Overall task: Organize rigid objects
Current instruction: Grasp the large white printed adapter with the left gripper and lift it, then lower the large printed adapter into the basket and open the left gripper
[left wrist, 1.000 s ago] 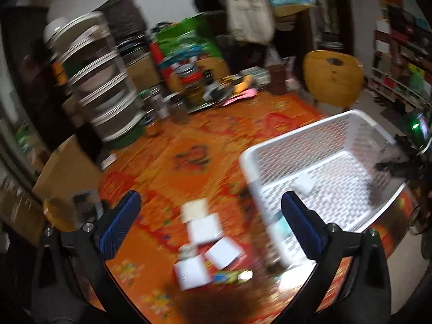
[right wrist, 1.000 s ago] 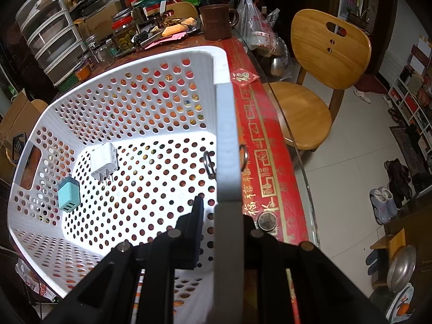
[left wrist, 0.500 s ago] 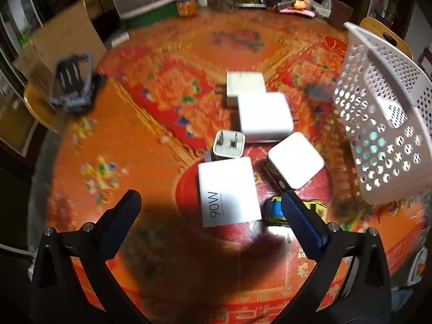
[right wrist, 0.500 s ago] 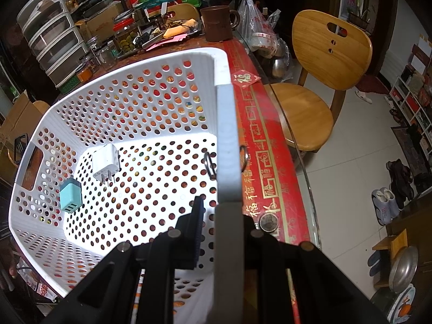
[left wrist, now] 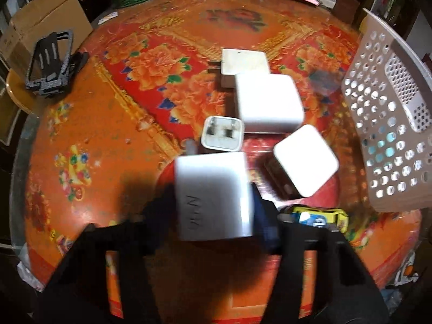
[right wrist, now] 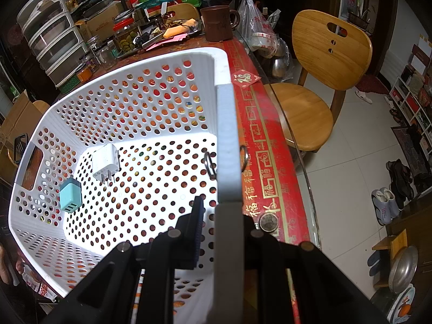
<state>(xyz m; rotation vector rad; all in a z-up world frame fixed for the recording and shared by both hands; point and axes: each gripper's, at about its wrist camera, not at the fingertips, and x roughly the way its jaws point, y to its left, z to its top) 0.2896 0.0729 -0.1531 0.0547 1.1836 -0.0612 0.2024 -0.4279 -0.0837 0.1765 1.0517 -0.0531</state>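
Jaws just closing, left gripper (left wrist: 213, 210) flanks white charger (left wrist: 213, 194); neighbours crowd.

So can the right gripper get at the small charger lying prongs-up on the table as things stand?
Probably not. The right gripper is shut on the white basket's rim, so it is occupied. The prongs-up charger lies outside the basket among other white chargers, right ahead of the left gripper, which has just been closing around the big charger.

Charger block (left wrist: 213, 194) between my left fingers: grey print, too blurred to read. Red diamond sticker (right wrist: 246, 78) on the table edge (right wrist: 272, 162) reads 福; gold 福 characters repeat along the border.
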